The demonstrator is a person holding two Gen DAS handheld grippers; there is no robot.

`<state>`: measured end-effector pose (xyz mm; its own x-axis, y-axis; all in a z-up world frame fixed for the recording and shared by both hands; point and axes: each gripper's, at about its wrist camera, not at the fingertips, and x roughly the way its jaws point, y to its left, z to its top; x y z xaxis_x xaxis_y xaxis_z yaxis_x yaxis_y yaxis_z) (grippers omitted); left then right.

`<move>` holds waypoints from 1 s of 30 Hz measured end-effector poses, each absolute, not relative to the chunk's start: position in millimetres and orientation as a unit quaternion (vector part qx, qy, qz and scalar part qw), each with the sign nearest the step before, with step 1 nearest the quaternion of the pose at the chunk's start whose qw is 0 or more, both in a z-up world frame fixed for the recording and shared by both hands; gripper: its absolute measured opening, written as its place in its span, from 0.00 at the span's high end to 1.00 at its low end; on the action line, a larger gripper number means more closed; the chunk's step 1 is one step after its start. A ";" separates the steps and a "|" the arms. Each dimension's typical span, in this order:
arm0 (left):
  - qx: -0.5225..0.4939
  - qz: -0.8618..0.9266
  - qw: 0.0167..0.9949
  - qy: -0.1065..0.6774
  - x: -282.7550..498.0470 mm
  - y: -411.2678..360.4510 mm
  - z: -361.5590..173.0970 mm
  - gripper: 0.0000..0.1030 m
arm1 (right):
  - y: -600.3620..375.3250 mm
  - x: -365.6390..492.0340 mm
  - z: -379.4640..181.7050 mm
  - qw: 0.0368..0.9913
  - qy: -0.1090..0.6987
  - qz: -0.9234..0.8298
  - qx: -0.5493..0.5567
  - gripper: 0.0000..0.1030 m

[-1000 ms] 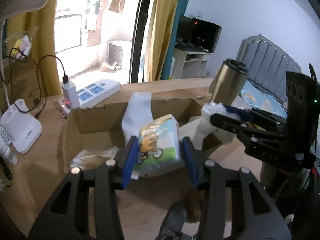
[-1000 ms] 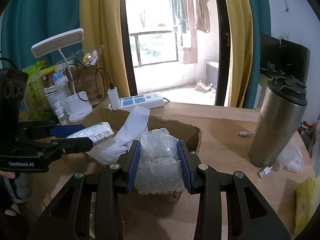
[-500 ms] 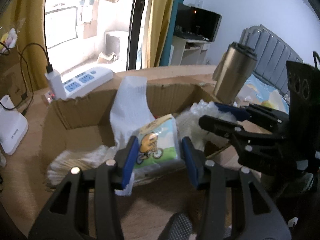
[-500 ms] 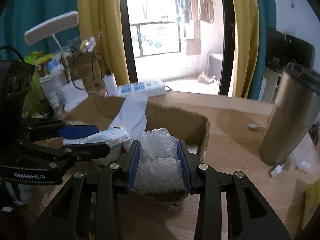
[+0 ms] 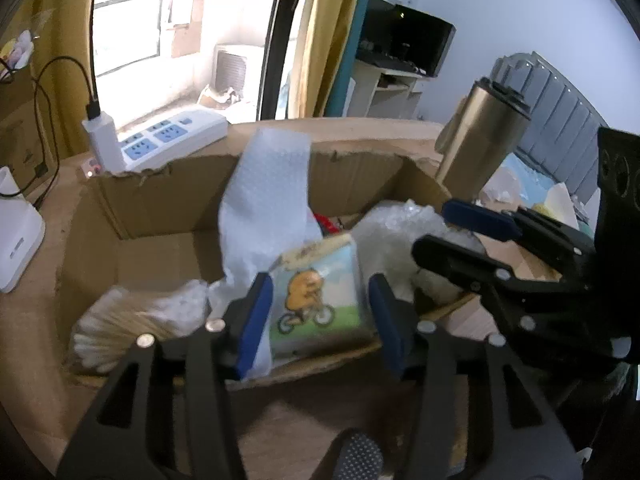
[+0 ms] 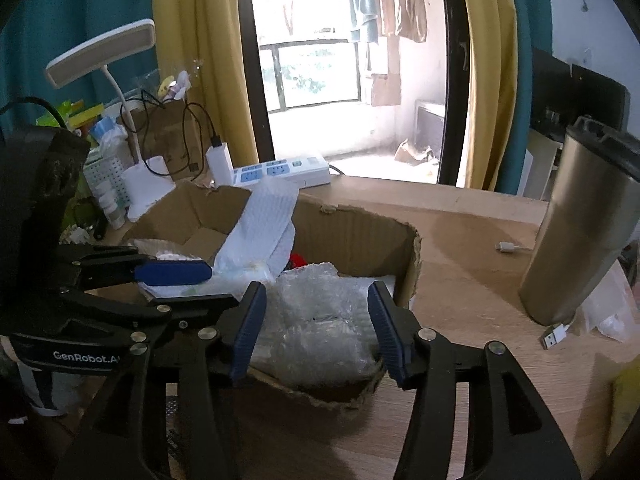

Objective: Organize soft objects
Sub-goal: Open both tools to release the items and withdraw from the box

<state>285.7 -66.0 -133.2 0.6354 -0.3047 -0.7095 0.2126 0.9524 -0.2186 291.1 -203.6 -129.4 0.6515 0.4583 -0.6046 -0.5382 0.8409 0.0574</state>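
Note:
A cardboard box sits on the wooden desk. My left gripper is over its near edge, jaws spread, with a tissue pack printed with a cartoon cyclist lying between them inside the box. My right gripper is open over the box's right end; a bubble wrap bundle lies in the box between its jaws, free of the pads. A white foam sheet leans on the back wall. A bag of cotton swabs lies at the left.
A steel tumbler stands right of the box. A white power strip with a charger lies behind it. A desk lamp and bottles stand at the left. A USB cable lies by the tumbler.
Both grippers moved down into the box and opened. The tissue pack and the bubble wrap bundle were let go and now rest inside the box.

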 end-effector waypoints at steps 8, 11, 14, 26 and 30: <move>-0.055 -0.147 0.911 0.381 268.3 -61.6 -115.5 0.46 | -210.5 278.1 -120.2 0.913 0.306 0.263 -0.055 0.45; -0.060 -0.148 0.915 0.371 260.0 -57.8 -108.4 0.33 | -213.1 271.8 -116.3 0.915 0.304 0.258 -0.055 0.45; -0.064 -0.148 0.917 0.364 252.5 -55.8 -102.0 0.32 | -214.6 263.9 -110.7 0.918 0.300 0.254 -0.056 0.45; -0.072 -0.148 0.926 0.340 215.2 -46.5 -79.6 0.31 | -212.5 226.7 -90.3 0.924 0.281 0.250 -0.065 0.45; -0.078 -0.149 0.927 0.335 203.3 -42.0 -74.5 0.31 | -211.2 217.0 -86.3 0.926 0.278 0.248 -0.067 0.45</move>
